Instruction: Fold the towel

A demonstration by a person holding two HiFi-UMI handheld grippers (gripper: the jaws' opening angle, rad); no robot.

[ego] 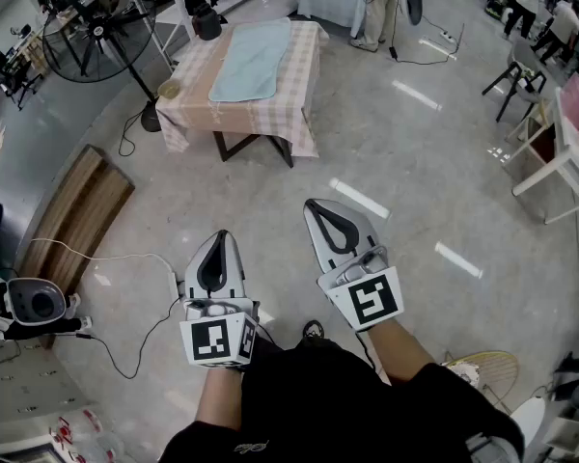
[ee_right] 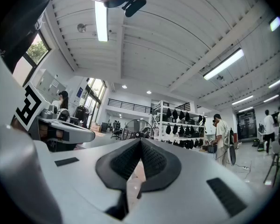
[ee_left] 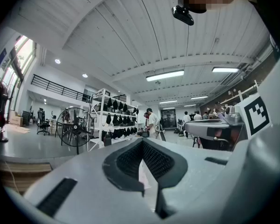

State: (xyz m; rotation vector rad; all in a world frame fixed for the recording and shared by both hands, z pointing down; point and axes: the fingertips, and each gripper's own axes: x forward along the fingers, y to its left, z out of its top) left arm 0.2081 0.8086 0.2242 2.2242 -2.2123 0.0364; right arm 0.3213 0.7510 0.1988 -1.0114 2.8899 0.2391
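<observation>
A pale blue towel (ego: 252, 59) lies flat on a table with a checked cloth (ego: 289, 116), far ahead of me across the floor. My left gripper (ego: 219, 236) is held low in front of me, shut, with nothing between its jaws. My right gripper (ego: 316, 206) is beside it, a little further forward, also shut and empty. In the left gripper view the left gripper (ee_left: 142, 142) points level into the room, jaw tips together. In the right gripper view the right gripper (ee_right: 140, 141) has its tips meeting the same way. Both are well short of the table.
A standing fan (ego: 90, 24) is left of the table, its cord on the floor. A wooden board (ego: 74, 216) and a white device (ego: 34, 306) with a cable lie at my left. Chairs and a white table (ego: 558, 162) stand at the right. A shelf of dark items (ee_left: 113, 118) and people are beyond.
</observation>
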